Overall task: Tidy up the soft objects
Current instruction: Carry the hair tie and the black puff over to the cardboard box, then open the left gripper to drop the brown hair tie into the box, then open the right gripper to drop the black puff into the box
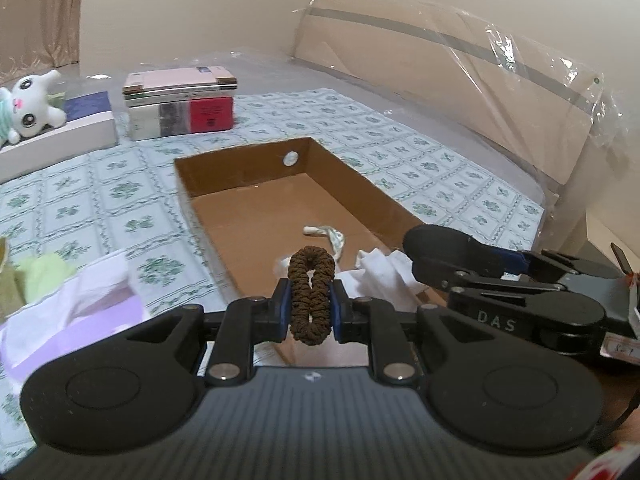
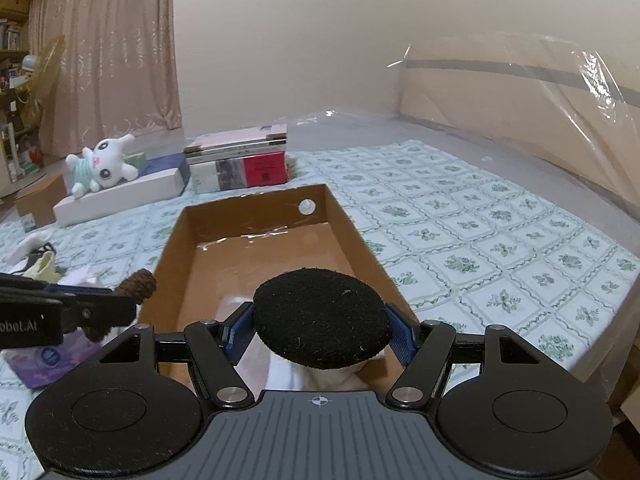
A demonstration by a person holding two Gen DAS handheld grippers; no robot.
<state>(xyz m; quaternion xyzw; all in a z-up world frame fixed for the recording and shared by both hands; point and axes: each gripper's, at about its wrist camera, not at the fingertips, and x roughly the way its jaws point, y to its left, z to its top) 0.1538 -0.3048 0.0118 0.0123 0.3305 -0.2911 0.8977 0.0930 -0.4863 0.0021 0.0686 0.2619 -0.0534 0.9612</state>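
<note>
"DAS" on right gripper (image 1: pixel 414 258)

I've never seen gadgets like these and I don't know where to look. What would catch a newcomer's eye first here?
Probably the two grippers: the left gripper pinches a brown scrunchie, and the right gripper clamps a round black pad. Both hang at the near end of an open cardboard box on a green-patterned bedsheet. Farther back, a white plush bunny lies on a white box beside stacked books.
</note>
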